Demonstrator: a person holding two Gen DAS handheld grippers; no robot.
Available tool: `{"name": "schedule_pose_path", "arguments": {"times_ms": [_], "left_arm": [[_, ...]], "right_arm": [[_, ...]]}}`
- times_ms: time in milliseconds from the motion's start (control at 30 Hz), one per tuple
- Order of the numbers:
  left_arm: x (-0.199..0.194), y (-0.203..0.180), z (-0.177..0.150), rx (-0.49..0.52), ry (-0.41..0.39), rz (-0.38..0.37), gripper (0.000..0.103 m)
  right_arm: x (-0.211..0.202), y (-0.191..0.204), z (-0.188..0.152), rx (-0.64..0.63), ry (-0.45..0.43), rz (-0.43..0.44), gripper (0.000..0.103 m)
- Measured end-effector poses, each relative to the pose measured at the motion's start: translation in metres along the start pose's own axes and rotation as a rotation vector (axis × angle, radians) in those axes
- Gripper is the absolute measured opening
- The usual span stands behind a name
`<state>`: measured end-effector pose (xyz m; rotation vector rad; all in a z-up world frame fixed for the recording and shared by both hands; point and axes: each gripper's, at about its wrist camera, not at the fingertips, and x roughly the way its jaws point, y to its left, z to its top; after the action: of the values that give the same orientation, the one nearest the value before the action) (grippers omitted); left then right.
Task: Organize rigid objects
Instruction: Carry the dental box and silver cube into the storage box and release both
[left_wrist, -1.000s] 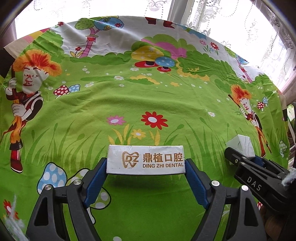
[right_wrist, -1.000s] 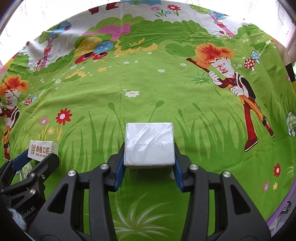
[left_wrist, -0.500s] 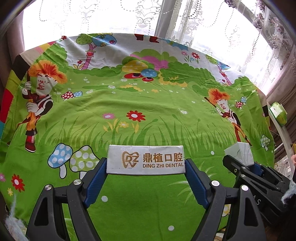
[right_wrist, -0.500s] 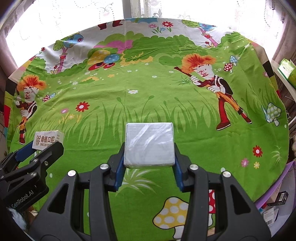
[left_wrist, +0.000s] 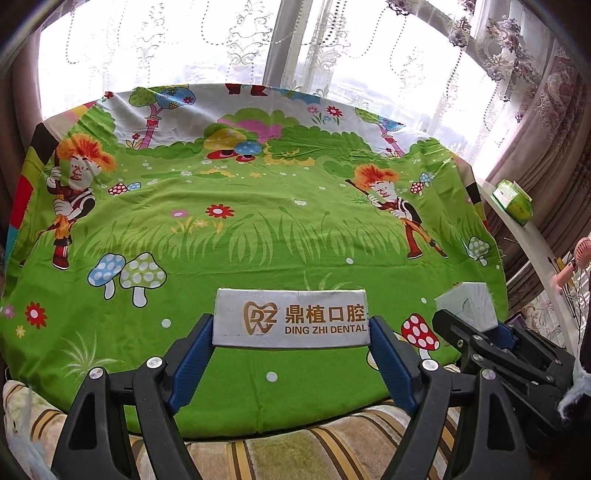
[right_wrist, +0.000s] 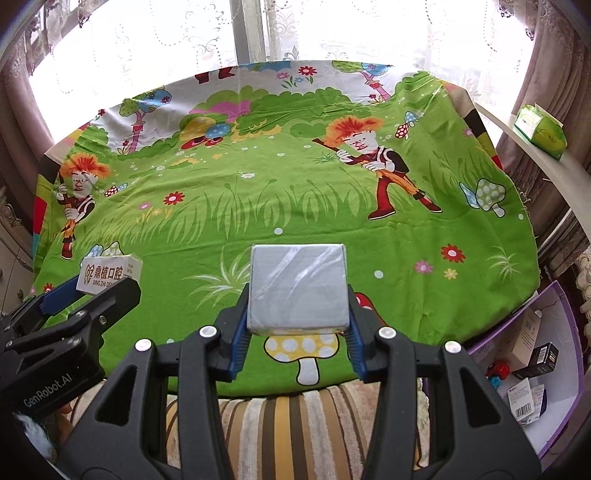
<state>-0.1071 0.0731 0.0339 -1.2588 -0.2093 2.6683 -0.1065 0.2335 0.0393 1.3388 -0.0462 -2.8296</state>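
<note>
Both boxes lifted, neither yet put away.

The left gripper (left_wrist: 290, 347) pinches the dental box (left_wrist: 290, 317), flat white card with printed lettering; the right gripper (right_wrist: 297, 334) pinches the wrapped box (right_wrist: 298, 288), grey, squarish, glossy film. Both hang above the near edge of the cartoon cloth (right_wrist: 295, 184), soft and creased. Right of that cloth, a purple bin (right_wrist: 554, 373) holds small cartons, probably their destination.

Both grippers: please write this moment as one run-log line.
left gripper: shut on white Ding Zhi Dental box | right gripper: shut on grey plastic-wrapped square pack | both above green cartoon cloth
</note>
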Motion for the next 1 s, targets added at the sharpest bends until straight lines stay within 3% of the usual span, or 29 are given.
{"name": "schedule_pose_path", "arguments": {"times_ms": [200,600,1000], "left_arm": [[-0.022,-0.034,-0.021,0.058,0.0,-0.058,0.082],[-0.054,-0.117,-0.064,0.212,0.034,-0.199,0.082],[-0.049,-0.187,-0.096,0.314,0.125,-0.347,0.083]], "right_arm": [[-0.032,-0.03,-0.027,0.025,0.002,-0.007,0.048],[-0.094,-0.111,-0.081,0.109,-0.018,-0.105,0.048],[-0.136,-0.203,-0.136,0.21,0.005,-0.277,0.048]]}}
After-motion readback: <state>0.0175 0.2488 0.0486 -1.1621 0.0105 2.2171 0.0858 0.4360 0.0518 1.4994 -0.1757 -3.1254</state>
